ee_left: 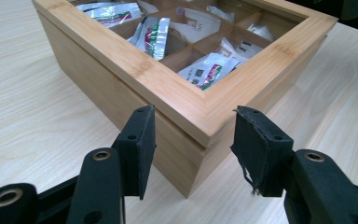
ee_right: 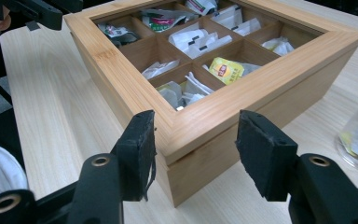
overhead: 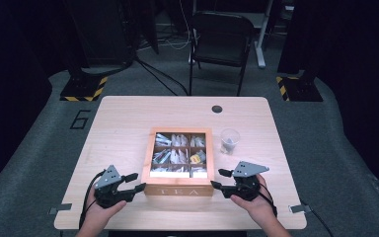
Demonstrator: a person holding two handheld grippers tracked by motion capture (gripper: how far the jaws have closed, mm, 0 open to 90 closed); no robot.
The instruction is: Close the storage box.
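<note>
Your left gripper and right gripper stand open, empty, each straddling a near corner of the tea box. Bare table lies either side of that box. Its windowed lid is shut over sachets.

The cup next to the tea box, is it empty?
No, the cup beside the box has a tea bag in it.

One wooden tea box sits between the two grippers, the left gripper and the right gripper, its window showing nine compartments. One clear plastic cup stands beyond the right gripper.
</note>
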